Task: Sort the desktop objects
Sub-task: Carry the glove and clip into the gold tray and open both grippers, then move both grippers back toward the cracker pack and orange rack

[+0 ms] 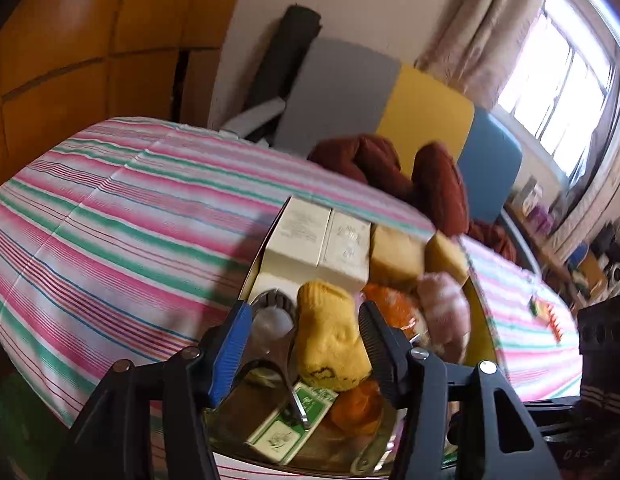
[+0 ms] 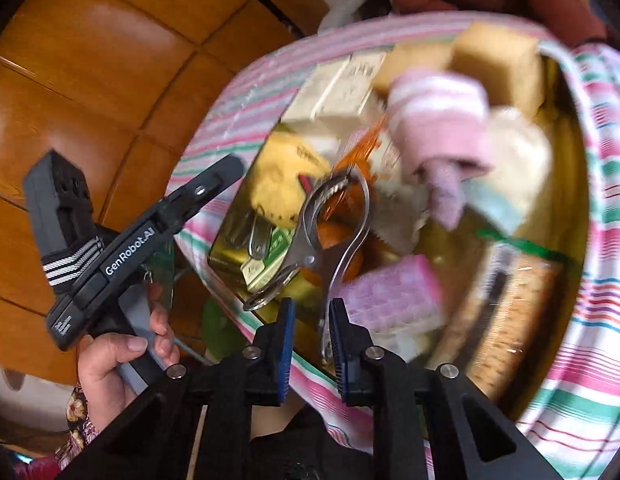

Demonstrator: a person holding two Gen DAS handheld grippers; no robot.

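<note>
A gold tin [image 2: 225, 248] packed with small items sits on the striped tablecloth [image 1: 109, 220]. My left gripper [image 1: 305, 336] hangs open over it. A yellow sock [image 1: 330, 340] lies between its fingers, clear of the blue left pad [image 1: 229, 348]. A metal plier-like tool [image 2: 334, 200] rests across the tin's contents. One of its handles runs down between the blue pads of my right gripper [image 2: 312, 332], which is shut on it. White boxes [image 1: 305, 240], tan blocks [image 1: 394, 256] and a pink striped sock roll [image 2: 438, 120] fill the far end.
A green and white carton [image 1: 285, 428], a pink waffle block [image 2: 390, 292] and orange pieces [image 1: 358, 404] also lie in the tin. A hand [image 2: 121, 352] holds the left gripper's grip over the wooden floor [image 2: 89, 80]. A red garment [image 1: 434, 176] drapes behind the table.
</note>
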